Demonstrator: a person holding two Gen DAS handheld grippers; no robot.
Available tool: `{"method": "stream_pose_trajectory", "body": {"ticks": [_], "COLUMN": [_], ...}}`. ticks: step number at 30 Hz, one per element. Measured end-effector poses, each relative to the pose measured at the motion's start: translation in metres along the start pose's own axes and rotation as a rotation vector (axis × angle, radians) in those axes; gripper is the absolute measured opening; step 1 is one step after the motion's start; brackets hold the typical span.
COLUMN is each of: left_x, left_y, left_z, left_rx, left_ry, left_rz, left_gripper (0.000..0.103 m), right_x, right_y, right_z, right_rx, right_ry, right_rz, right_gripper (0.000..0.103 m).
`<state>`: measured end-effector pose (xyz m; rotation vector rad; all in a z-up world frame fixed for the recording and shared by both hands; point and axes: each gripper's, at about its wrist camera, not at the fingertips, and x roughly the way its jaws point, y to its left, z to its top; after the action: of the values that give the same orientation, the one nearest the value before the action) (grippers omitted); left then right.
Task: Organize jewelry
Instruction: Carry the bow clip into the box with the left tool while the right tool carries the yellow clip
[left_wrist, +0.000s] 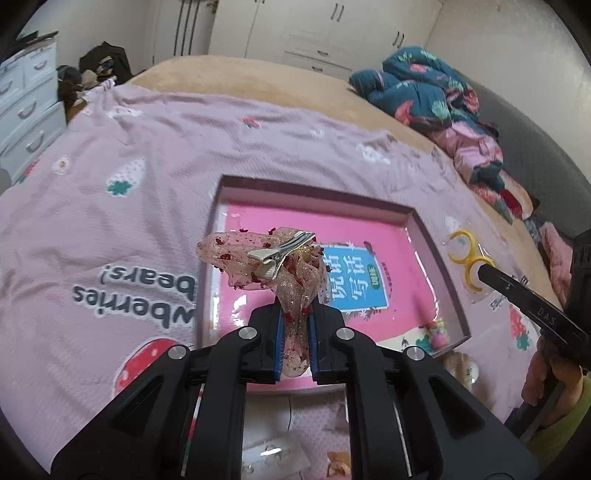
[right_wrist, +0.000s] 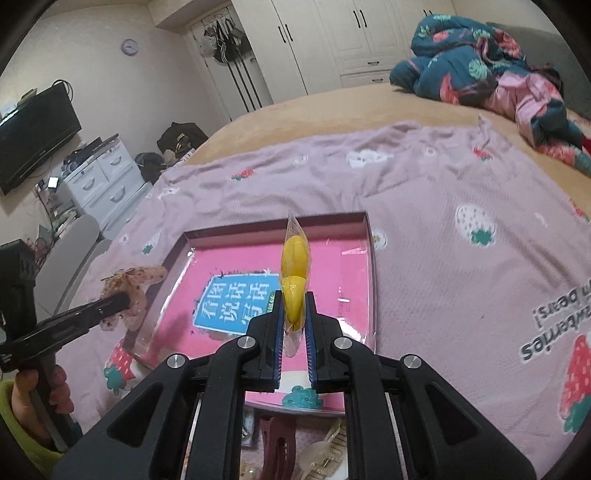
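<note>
We see a pink strawberry-print blanket (right_wrist: 424, 206) over a tan bed (left_wrist: 236, 77), a crumpled teal floral quilt (right_wrist: 476, 62), white drawers (right_wrist: 103, 177), a television (right_wrist: 33, 136), and perhaps bags (right_wrist: 225, 40) hanging by the wardrobe (right_wrist: 332, 33).

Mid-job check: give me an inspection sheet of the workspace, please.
Surface: lilac strawberry blanket over the bed.
Job's things: pink box, open; lace bow clip; bagged yellow rings.
Clutter: hair claws near the box; teal quilt.
Grippers: left gripper shut on the bow clip; right gripper shut on the rings.
Cables: some beside the TV.
Surroundings: white drawers, wardrobe.
</note>
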<state>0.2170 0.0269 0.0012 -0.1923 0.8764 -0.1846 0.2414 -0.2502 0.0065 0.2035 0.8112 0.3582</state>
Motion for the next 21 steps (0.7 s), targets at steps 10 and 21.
{"method": "stream_pose_trajectory", "body": {"ticks": [10, 21], "left_x": [0.027, 0.019], "left_y": [0.006, 0.019], "left_z": [-0.004, -0.013], "left_rx": [0.003, -0.018], "left_ry": [0.045, 0.046], "left_rz": [0.031, 0.06], "left_gripper": [0.015, 0.054], "right_x": [0.025, 0.032], "right_y": [-0.013, -0.025], "right_z": [-0.014, -0.026], "right_rx": [0.046, 0.088], "right_ry": [0.025, 0.045], "right_rz": [-0.043, -0.077], "right_gripper": [0.01, 0.019]}}
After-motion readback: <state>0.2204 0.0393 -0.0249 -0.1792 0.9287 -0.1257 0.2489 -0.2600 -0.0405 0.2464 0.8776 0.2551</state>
